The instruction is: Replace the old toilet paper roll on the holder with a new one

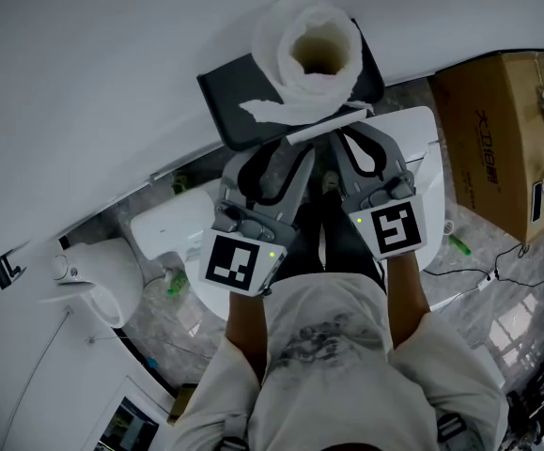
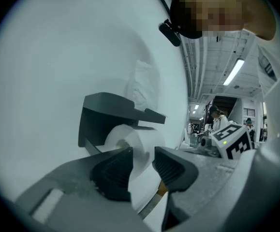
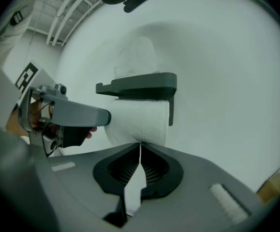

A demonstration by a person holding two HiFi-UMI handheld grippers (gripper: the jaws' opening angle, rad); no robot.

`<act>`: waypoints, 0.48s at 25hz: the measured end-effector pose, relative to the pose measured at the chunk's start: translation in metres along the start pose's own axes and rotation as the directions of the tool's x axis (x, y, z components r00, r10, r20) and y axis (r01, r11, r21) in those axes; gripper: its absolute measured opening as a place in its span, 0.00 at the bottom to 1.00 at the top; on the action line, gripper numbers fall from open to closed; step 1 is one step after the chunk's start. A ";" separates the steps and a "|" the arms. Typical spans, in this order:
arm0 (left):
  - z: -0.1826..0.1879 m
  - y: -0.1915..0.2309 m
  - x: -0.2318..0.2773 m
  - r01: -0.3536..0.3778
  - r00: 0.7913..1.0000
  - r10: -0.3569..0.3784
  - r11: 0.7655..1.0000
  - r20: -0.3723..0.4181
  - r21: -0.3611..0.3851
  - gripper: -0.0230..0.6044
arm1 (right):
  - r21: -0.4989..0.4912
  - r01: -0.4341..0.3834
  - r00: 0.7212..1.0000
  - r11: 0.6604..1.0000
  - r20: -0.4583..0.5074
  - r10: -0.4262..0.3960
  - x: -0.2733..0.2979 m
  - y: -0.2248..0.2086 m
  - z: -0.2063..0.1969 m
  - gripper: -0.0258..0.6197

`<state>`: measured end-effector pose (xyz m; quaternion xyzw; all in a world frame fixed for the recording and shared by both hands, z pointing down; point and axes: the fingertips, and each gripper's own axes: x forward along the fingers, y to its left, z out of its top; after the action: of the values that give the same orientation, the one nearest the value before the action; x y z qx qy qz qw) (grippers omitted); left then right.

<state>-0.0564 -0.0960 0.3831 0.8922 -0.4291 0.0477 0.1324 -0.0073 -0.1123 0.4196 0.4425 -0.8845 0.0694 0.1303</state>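
Note:
A dark grey holder (image 1: 229, 101) with a flat shelf hangs on the white wall. One white toilet paper roll (image 1: 318, 54) stands on end on the shelf. A second roll (image 3: 140, 122) sits under the shelf (image 3: 140, 87) on the holder. My right gripper (image 3: 140, 154) is shut on the loose sheet hanging from that lower roll. My left gripper (image 2: 142, 166) is open just in front of the lower roll (image 2: 130, 141), its pads apart with paper showing between them. One of its fingers (image 3: 81, 114) reaches the roll's left end.
A white toilet (image 1: 168, 224) stands below the holder, under my arms. A cardboard box (image 1: 497, 130) sits on the floor at the right, with cables beside it. A white fixture (image 1: 93, 271) is at the left. A person (image 2: 217, 120) stands far off in the background.

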 end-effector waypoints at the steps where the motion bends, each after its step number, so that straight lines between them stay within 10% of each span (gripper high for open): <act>1: -0.001 0.003 0.000 -0.015 1.000 0.015 1.000 -0.005 0.002 0.24 | -0.005 -0.001 1.000 1.000 -0.003 0.001 0.000 0.000 0.000 0.06; 12: 0.001 0.005 -0.003 0.005 1.000 -0.005 1.000 0.002 0.008 0.18 | -0.007 -0.016 1.000 1.000 0.012 0.016 -0.013 0.000 0.001 0.06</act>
<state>-0.0622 -0.0974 0.3826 0.8939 -0.4267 0.0482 0.1283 -0.0001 -0.1029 0.4145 0.4353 -0.8891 0.0647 0.1261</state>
